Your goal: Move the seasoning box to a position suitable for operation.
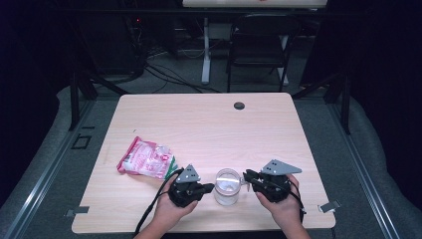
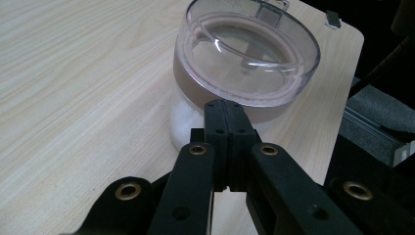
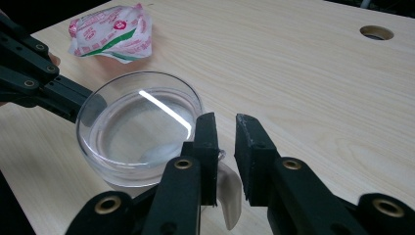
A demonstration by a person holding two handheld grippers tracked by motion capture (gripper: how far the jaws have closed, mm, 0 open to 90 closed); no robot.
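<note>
Two grippers are flanking a clear lidded jar (image 1: 227,186) sitting near the counter's (image 1: 209,124) front edge. Left gripper (image 2: 226,110) jaws are pressing together; right gripper (image 3: 226,132) jaws are gaping narrowly beside its tab. A pink packet (image 3: 112,32) is lying beyond.

Glossy clear plastic jar (image 1: 227,187) on matt pale woodgrain table (image 1: 209,124).

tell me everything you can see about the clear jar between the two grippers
The jar is a squat, round, see-through container standing upright near the front edge of the table. It wears a clear lid with a raised rim, above a brownish band. Something white sits low inside. A clear tab sticks out at the side. The left gripper, jaws closed, presses against its wall; the right gripper is open around the tab.
</note>
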